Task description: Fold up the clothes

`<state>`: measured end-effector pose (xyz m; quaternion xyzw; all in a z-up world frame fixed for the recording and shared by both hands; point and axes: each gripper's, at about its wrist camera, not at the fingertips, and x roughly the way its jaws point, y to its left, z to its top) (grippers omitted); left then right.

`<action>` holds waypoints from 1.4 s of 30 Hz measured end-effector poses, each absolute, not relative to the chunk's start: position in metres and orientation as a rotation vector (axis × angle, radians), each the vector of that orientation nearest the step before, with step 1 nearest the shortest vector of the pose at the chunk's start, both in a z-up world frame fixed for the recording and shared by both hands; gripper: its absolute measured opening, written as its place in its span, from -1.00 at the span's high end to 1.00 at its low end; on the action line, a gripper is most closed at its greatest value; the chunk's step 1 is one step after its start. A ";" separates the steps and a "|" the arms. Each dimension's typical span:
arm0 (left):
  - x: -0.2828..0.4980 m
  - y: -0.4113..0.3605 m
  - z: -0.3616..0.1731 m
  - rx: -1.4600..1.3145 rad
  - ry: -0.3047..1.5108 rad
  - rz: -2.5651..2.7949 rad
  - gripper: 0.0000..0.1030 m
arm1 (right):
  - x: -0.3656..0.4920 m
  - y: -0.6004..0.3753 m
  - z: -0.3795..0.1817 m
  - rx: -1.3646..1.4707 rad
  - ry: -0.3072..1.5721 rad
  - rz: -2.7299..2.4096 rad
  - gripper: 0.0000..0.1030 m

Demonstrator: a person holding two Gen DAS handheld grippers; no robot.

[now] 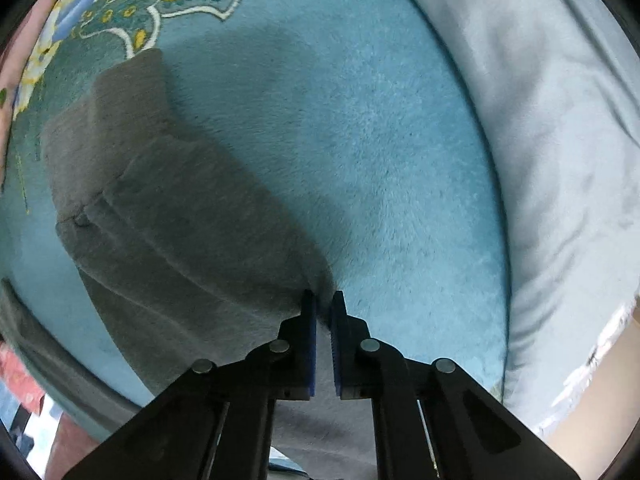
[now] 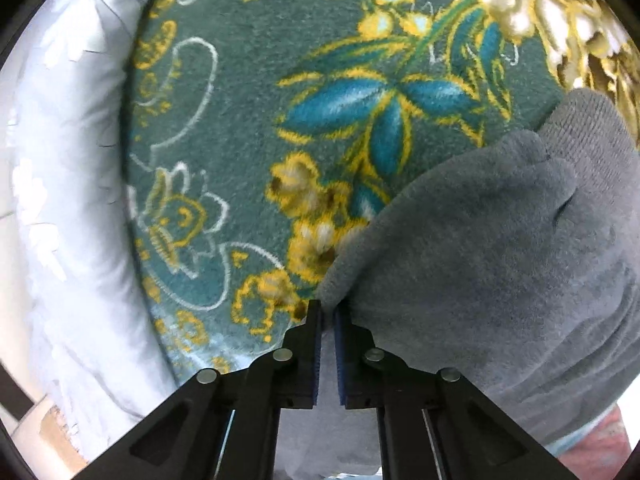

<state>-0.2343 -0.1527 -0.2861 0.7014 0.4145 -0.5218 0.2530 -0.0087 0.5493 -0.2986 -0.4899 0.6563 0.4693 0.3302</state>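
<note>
Grey fleece, a soft garment, lies on the teal flowered blanket, and both grippers have hold of it at an edge. In the left wrist view the left gripper has its fingers drawn nearly together on the garment's near corner, where the cloth meets the plain blue part of the blanket; the garment already shows layered steps there, so it seems partly folded, though the shadow makes that hard to judge. In the right wrist view the right gripper pinches a rolled hem of the same garment, which bunches up loosely over the blanket's yellow and blue flowers. A pale pillow lies along the blanket's edge. With two edges held and the cloth still rumpled, the fold looks to be in its middle: the held edges have yet to be carried over and laid flat. No brand, label or writing can be read anywhere.
</note>
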 end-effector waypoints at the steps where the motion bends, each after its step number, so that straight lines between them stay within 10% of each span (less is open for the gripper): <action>1: -0.228 -0.155 -0.281 1.882 1.166 -1.459 0.90 | -0.004 0.548 -0.295 -1.265 1.736 1.264 0.89; 21: 0.051 -0.176 -0.105 1.530 1.307 -2.186 0.90 | 0.163 0.466 -0.148 -1.078 1.806 1.980 0.89; 30: 0.145 -0.189 -0.208 1.727 1.222 -1.789 0.90 | 0.250 0.419 -0.229 -1.443 1.602 1.672 0.89; 42: 0.153 -0.183 -0.185 1.745 1.144 -1.849 0.80 | 0.283 0.432 -0.239 -1.395 1.607 1.627 0.90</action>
